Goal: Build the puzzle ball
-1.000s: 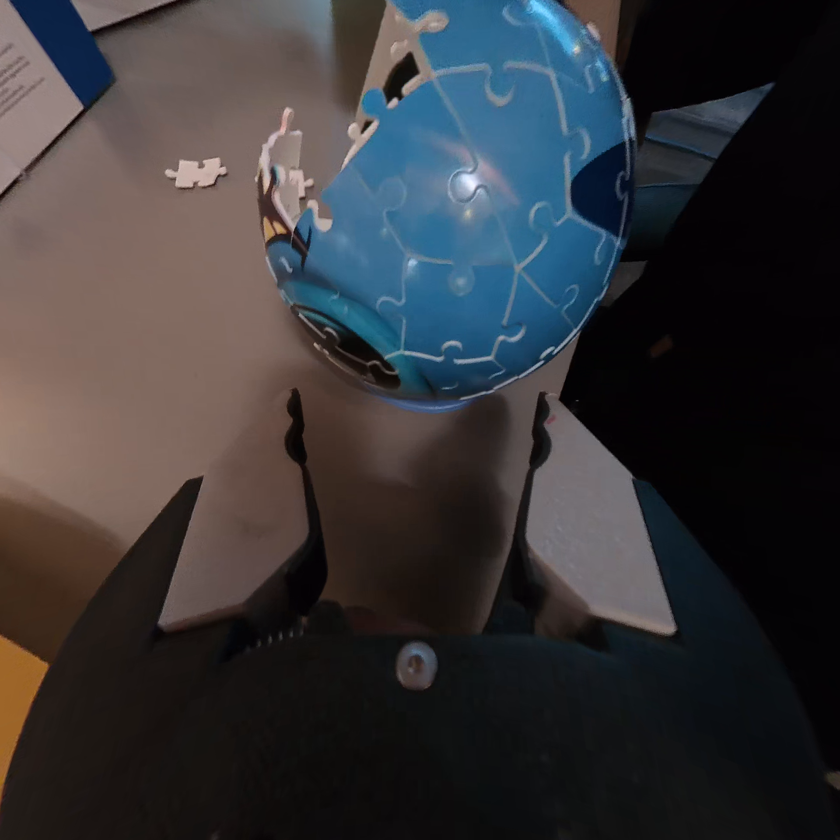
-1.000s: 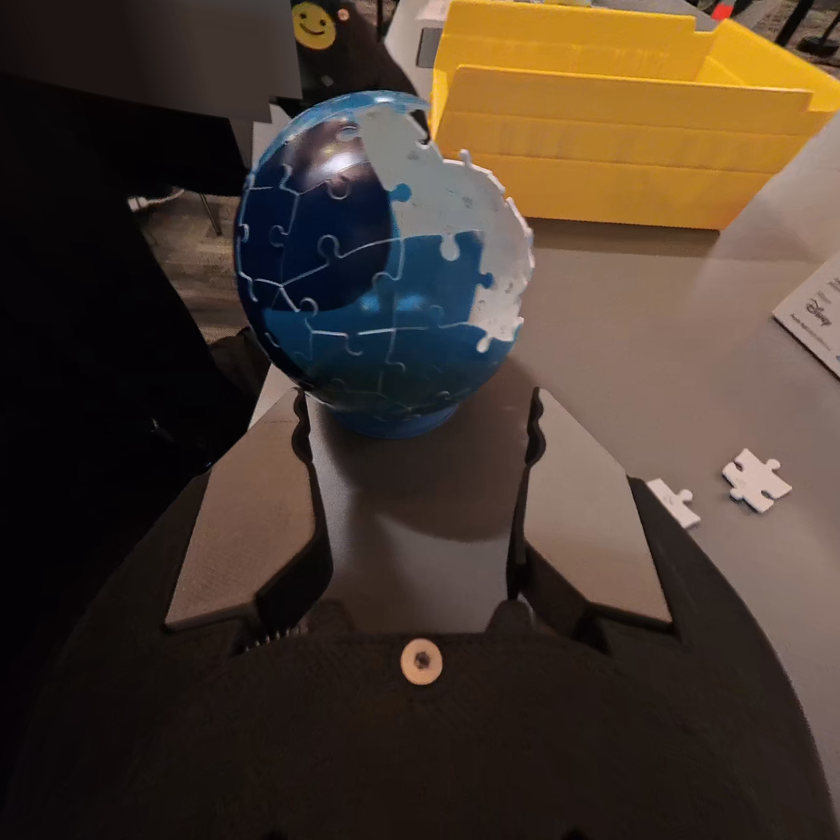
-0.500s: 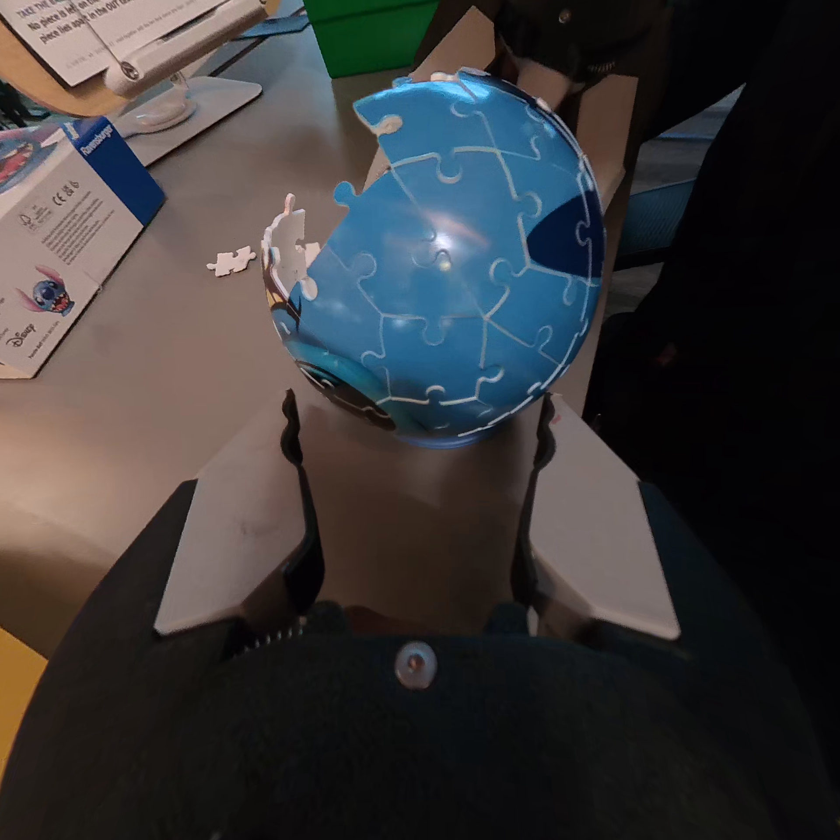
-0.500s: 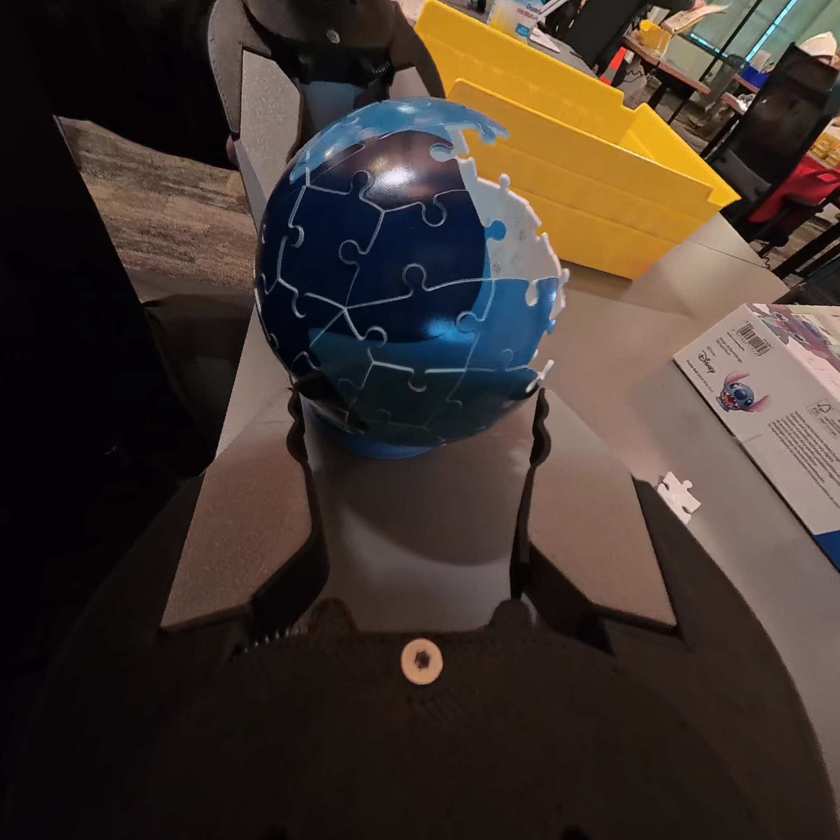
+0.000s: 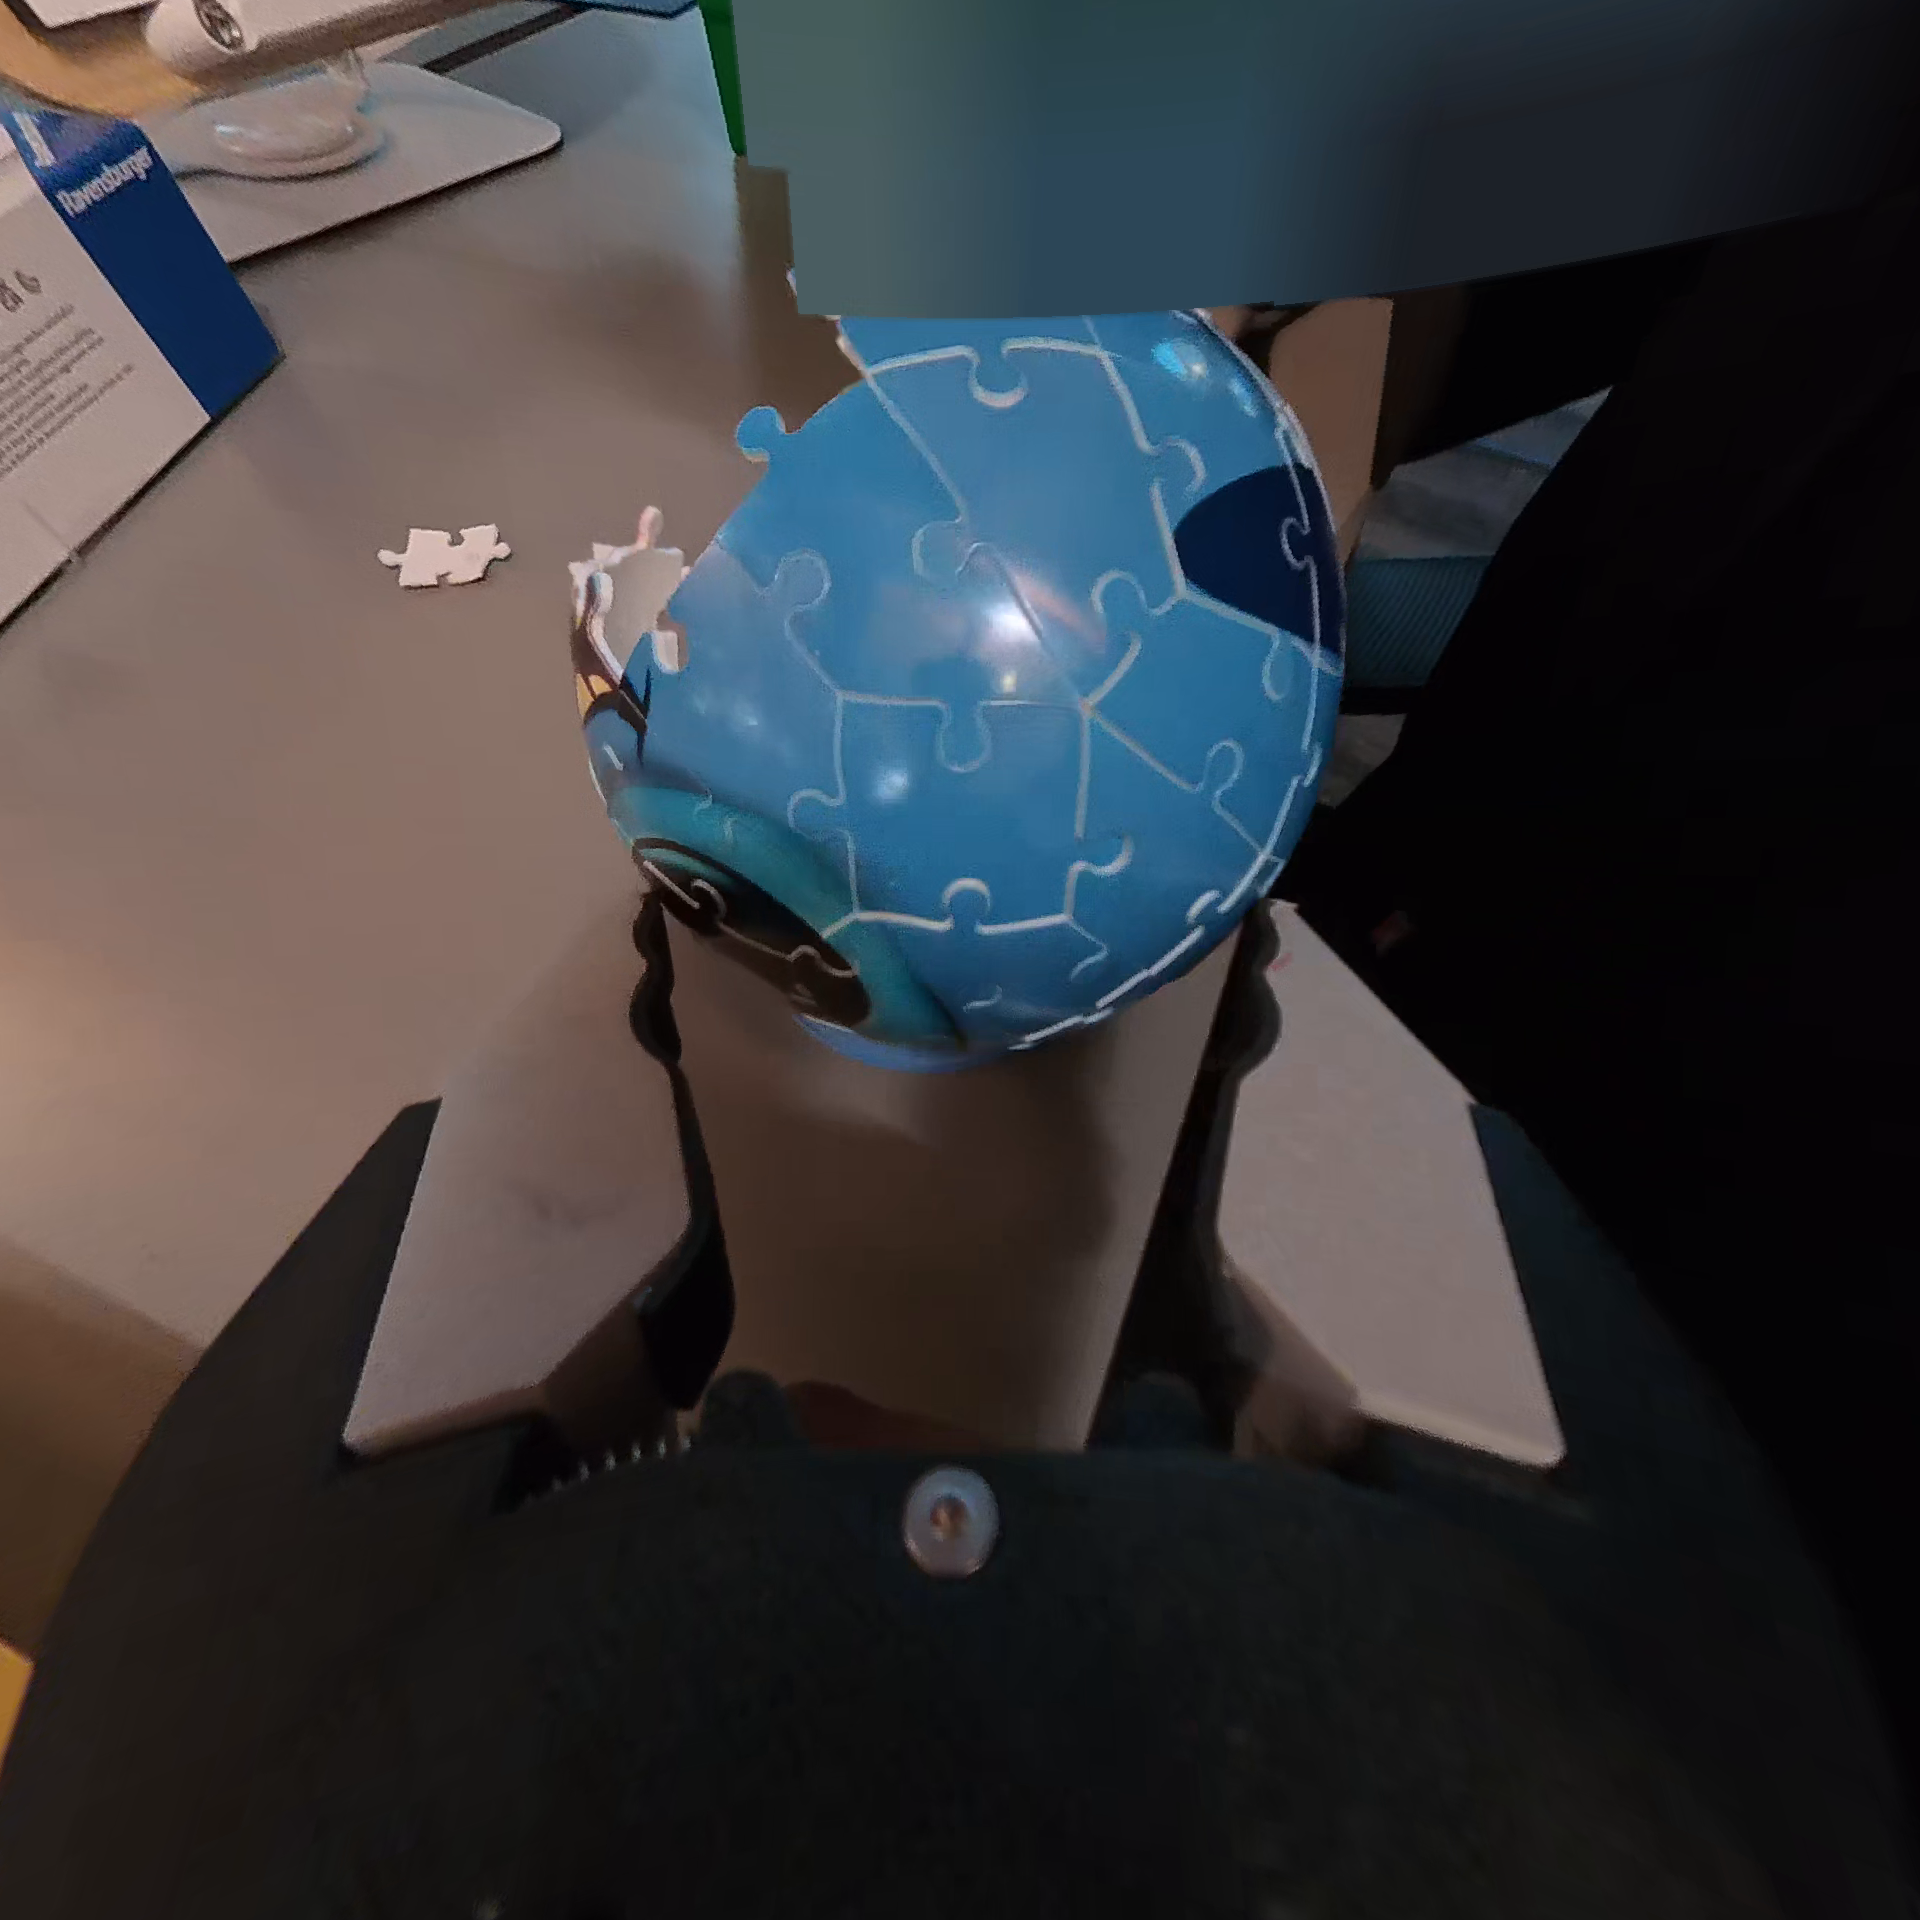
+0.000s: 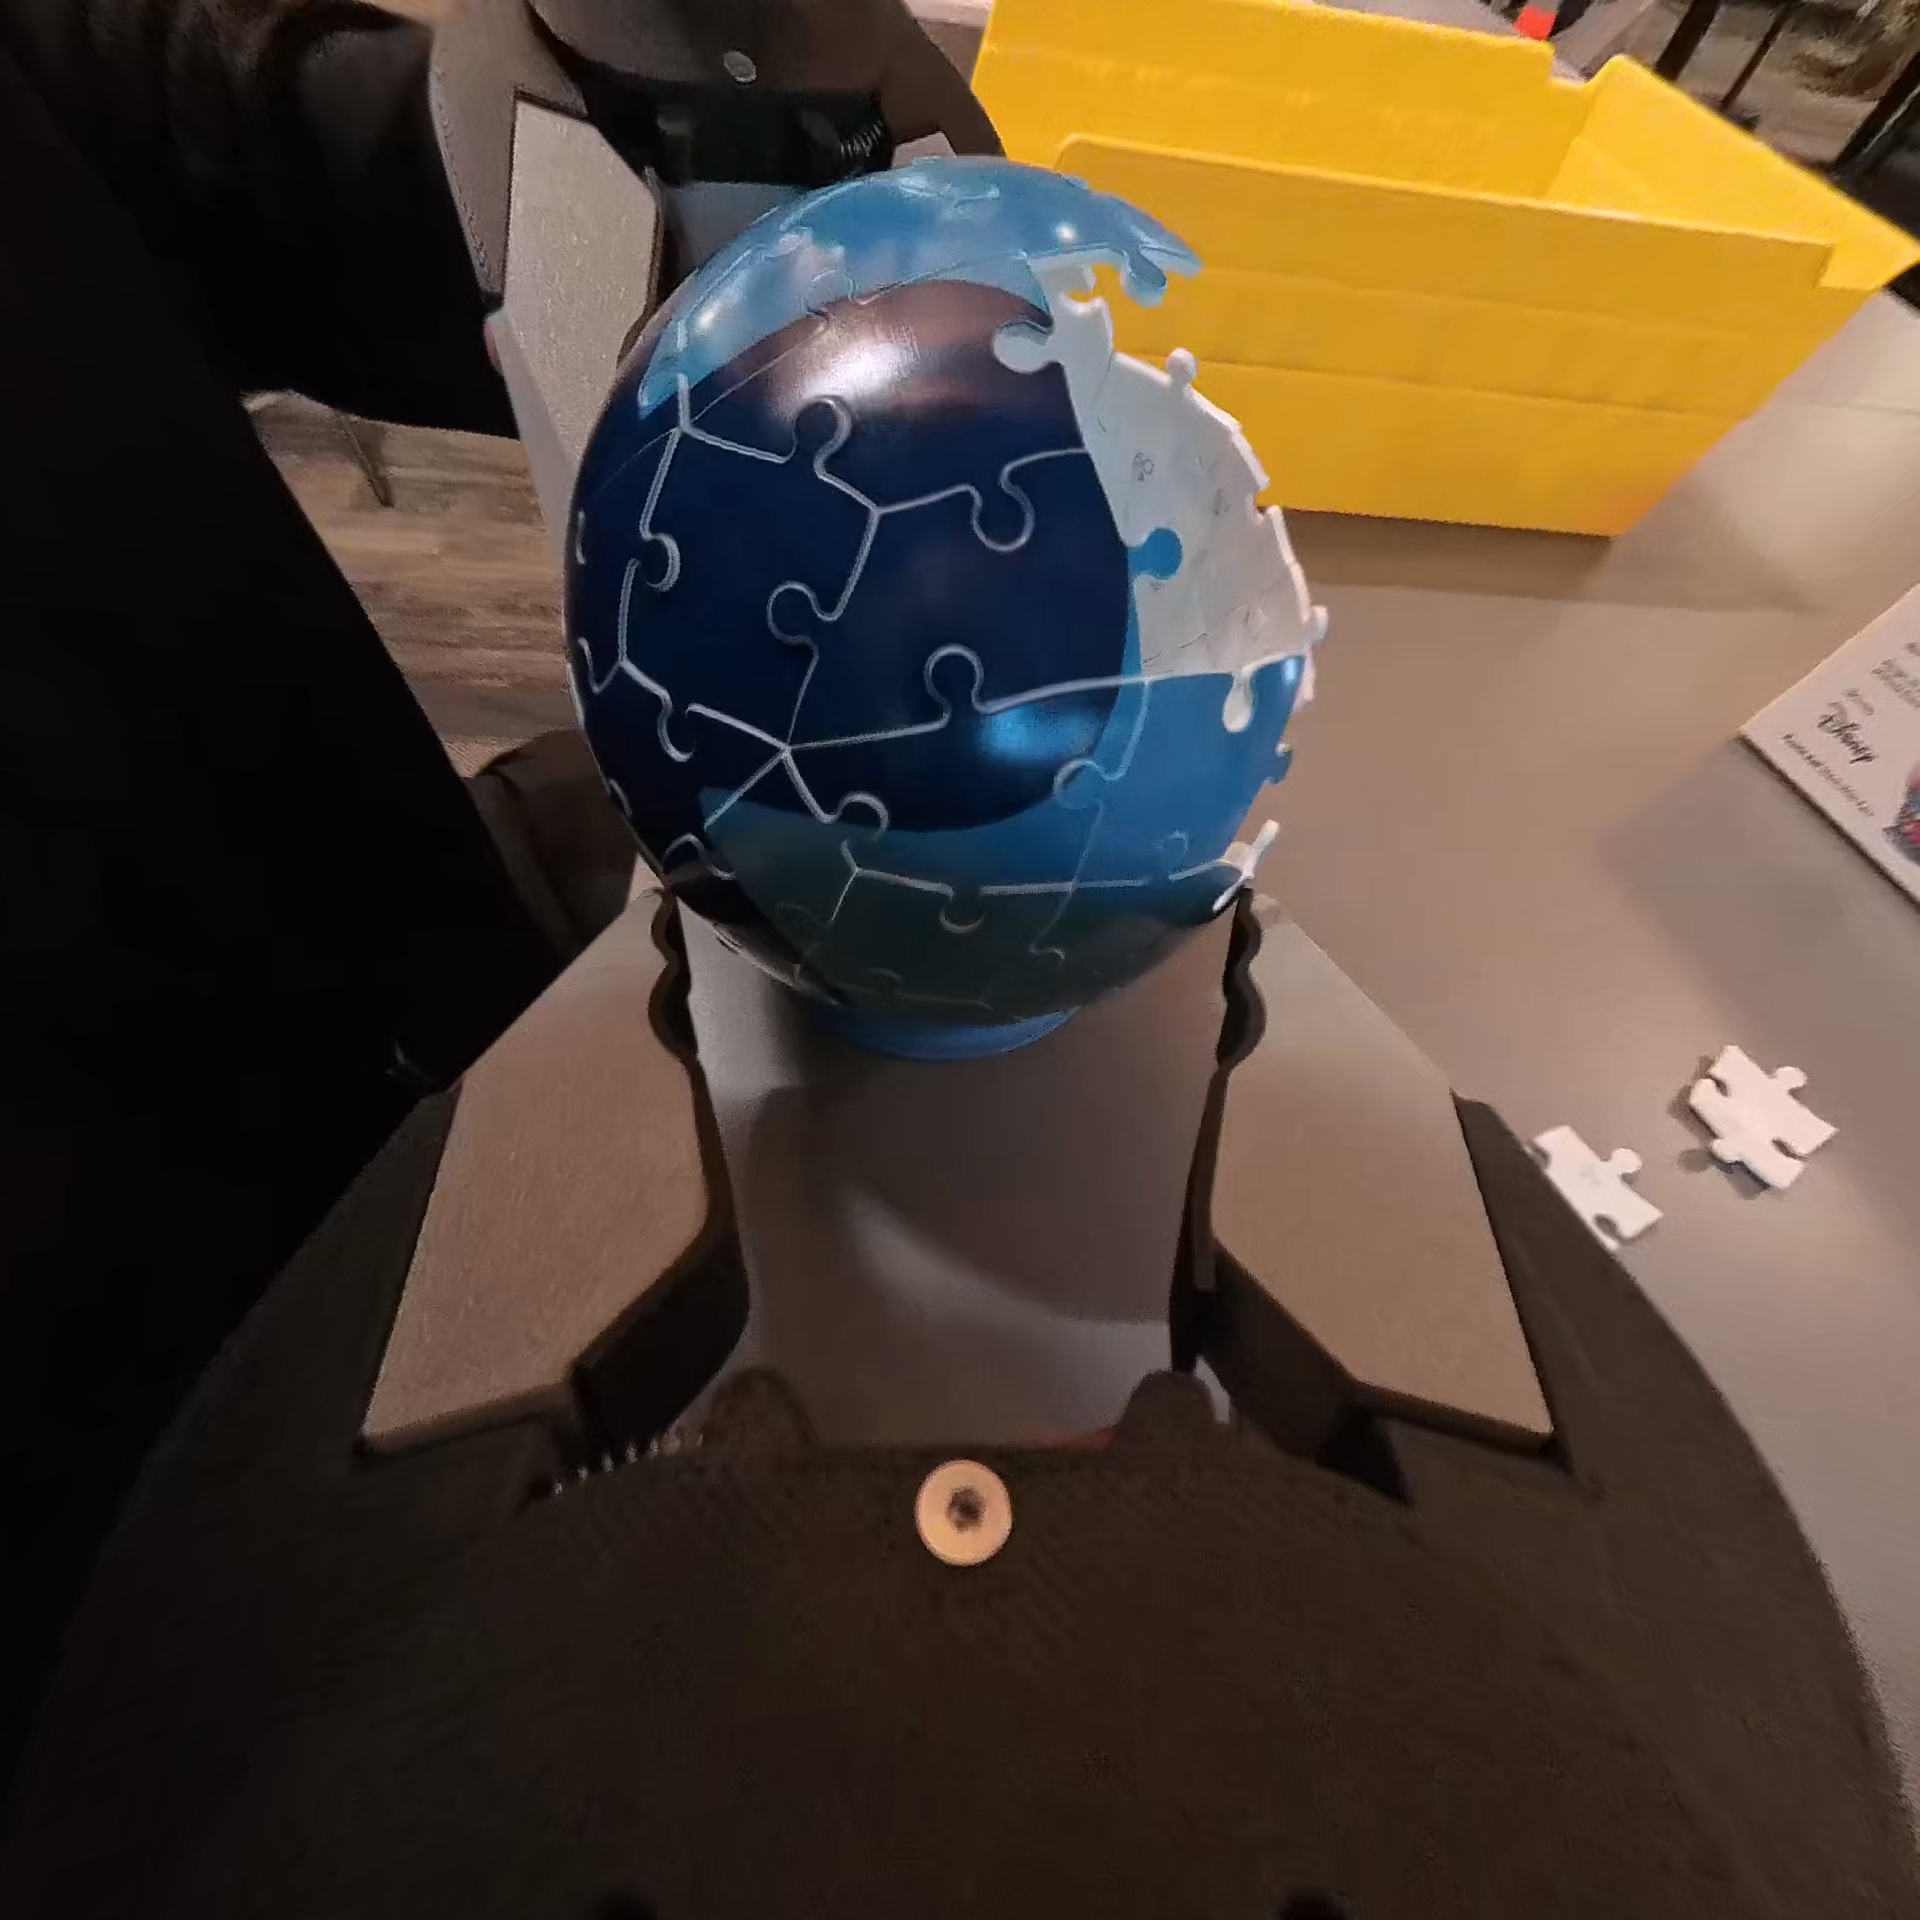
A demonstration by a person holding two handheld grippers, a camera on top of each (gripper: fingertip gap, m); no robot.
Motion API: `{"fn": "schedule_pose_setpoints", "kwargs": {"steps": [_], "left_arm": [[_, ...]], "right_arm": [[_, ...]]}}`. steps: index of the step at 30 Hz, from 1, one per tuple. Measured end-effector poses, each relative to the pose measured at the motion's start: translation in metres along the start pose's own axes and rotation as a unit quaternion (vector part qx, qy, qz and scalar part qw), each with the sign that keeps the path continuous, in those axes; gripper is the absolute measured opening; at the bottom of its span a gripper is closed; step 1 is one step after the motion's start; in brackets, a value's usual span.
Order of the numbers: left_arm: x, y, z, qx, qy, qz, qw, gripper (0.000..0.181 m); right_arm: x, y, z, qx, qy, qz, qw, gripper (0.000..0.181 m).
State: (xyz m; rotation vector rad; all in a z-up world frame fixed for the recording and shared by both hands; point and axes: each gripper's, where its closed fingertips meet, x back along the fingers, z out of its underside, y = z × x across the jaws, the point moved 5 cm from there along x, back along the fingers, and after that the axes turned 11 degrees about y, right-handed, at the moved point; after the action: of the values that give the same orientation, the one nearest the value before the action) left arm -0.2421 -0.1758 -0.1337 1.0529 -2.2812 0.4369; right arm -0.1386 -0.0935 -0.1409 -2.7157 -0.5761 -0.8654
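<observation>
Tabletop (image 6: 1558,727): grey, it carries everything here; the ball stands at its edge, with dark floor beyond.
Yellow bin (image 6: 1455,312): far right in the right wrist view, well apart from the ball.
Box (image 5: 94,343): white and blue, far left in the left wrist view; a corner of it also shows at the right edge of the other view.
Puzzle ball (image 5: 987,686): mostly built, a shell of blue pieces that sits on a small blue base on the tabletop. One side is open, with a jagged rim and the white inner faces of the pieces showing (image 6: 1195,520).
Left tongs (image 5: 951,935): spread wide and empty, their tips just short of the ball's lower sides; whether they touch it I cannot tell.
Right tongs (image 6: 956,935): spread wide too, holding nothing, tips at the ball's lower edge from the opposite side.
Loose pieces: two white ones lie face down near right (image 6: 1756,1127) and (image 6: 1595,1184); a joined pair lies left of the ball (image 5: 445,551).
Progress: by my reading well past halfway. What remains is closing the open gap, and the loose pieces are not yet picked up.
</observation>
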Motion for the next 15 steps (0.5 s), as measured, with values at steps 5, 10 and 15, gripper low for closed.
{"fn": "schedule_pose_setpoints", "kwargs": {"steps": [5, 10, 15], "left_arm": [[0.003, -0.01, -0.002, 0.051, 0.004, 0.021, 0.998, 0.107], [0.002, -0.016, 0.0, 0.083, 0.012, 0.039, 0.996, 0.108], [0.003, -0.019, -0.001, 0.106, 0.017, 0.054, 0.993, 0.108]], "right_arm": [[0.006, 0.006, -0.003, -0.032, 0.007, -0.045, 0.998, 0.1], [0.007, 0.011, -0.002, -0.057, 0.025, -0.071, 0.996, 0.101], [0.009, 0.012, -0.004, -0.075, 0.036, -0.092, 0.992, 0.101]]}}
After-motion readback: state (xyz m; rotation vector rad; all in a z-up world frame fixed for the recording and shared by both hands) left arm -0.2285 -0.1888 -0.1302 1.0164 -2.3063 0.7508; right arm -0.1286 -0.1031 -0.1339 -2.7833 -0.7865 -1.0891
